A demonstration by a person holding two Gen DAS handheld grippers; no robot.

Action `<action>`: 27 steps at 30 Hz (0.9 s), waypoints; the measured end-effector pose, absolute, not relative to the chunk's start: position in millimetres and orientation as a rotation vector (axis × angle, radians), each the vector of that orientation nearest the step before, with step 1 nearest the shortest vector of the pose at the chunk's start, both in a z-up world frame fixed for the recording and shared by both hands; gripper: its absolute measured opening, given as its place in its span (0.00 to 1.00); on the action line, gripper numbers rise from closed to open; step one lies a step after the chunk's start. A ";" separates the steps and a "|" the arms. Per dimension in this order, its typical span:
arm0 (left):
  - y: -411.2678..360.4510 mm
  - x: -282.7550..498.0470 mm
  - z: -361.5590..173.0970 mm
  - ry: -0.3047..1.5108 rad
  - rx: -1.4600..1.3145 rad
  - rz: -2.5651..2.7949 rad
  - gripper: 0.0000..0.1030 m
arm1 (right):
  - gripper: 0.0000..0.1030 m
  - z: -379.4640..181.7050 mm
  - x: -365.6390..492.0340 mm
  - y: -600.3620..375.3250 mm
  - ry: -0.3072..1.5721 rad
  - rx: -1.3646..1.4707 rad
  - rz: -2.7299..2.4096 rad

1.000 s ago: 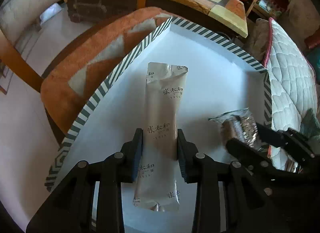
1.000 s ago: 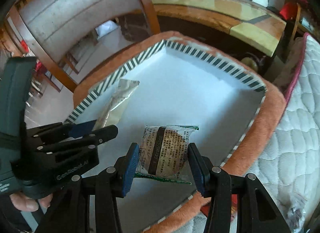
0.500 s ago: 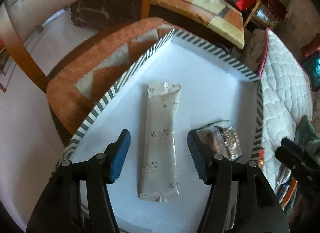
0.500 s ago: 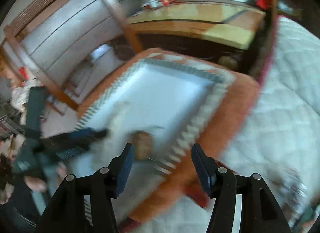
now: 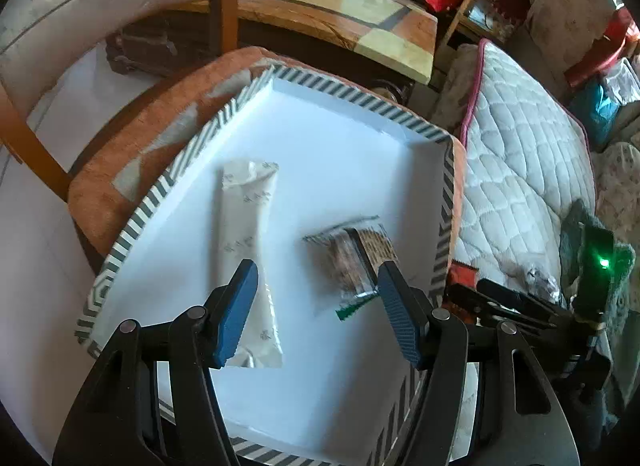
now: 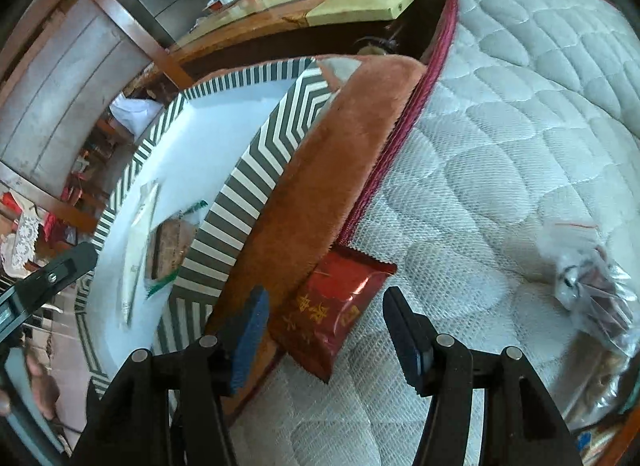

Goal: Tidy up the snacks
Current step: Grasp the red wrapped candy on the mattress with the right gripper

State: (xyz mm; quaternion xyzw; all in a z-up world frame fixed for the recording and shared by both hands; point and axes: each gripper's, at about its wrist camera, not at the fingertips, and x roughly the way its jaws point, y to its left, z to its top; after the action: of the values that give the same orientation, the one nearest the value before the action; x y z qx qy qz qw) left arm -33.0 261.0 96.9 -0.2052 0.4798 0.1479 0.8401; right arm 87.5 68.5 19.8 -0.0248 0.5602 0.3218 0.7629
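A white box with a striped rim [image 5: 400, 115] sits on an orange chair cushion [image 5: 132, 153]. In it lie a long pale snack stick [image 5: 250, 242] and a clear packet with a brown cake [image 5: 354, 262]. My left gripper [image 5: 316, 314] is open and empty above the box's near side. My right gripper [image 6: 326, 336] is open over the quilted mattress [image 6: 500, 137], its fingers on either side of a red snack packet [image 6: 332, 314] wedged against the cushion [image 6: 320, 193]. A clear bag of snacks [image 6: 600, 290] lies to the right. The box [image 6: 256, 185] shows at left.
A wooden chair back [image 5: 24, 137] stands behind the cushion at left. A wooden table [image 5: 352, 17] with photos is at the back. The right gripper's body [image 5: 560, 306] shows over the mattress [image 5: 520, 169] in the left wrist view.
My left gripper let go of the pale stick, opened and drew back. My right gripper released the cake packet in the box and swung right over the mattress to the red packet.
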 end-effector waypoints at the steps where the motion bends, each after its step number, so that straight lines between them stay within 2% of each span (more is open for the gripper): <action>1: 260.6 -32.6 95.7 1.017 -0.435 0.310 0.61 | 0.56 17.2 87.3 70.9 1.219 -0.096 0.685; 4: 259.1 -33.1 92.4 1.021 -0.449 0.306 0.61 | 0.56 12.3 88.4 63.2 1.207 -0.183 0.645; 9: 255.7 -32.3 91.7 1.021 -0.460 0.295 0.61 | 0.56 20.2 92.0 41.9 1.201 -0.146 0.616; 21: 240.5 -27.5 91.3 1.040 -0.455 0.257 0.61 | 0.56 9.7 87.9 83.6 1.220 -0.250 0.677; 25: 232.3 -25.7 91.4 1.044 -0.455 0.233 0.61 | 0.64 10.5 92.5 72.3 1.191 -0.265 0.612; 27: 224.4 -22.7 92.8 1.046 -0.455 0.207 0.61 | 0.65 10.6 95.3 61.4 1.217 -0.226 0.604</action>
State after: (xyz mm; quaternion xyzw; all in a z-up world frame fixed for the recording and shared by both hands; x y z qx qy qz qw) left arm -22.7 224.4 92.8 -0.2148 0.4943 0.0977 0.8366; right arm 95.3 61.4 10.6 -0.1044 0.5617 0.2786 0.7720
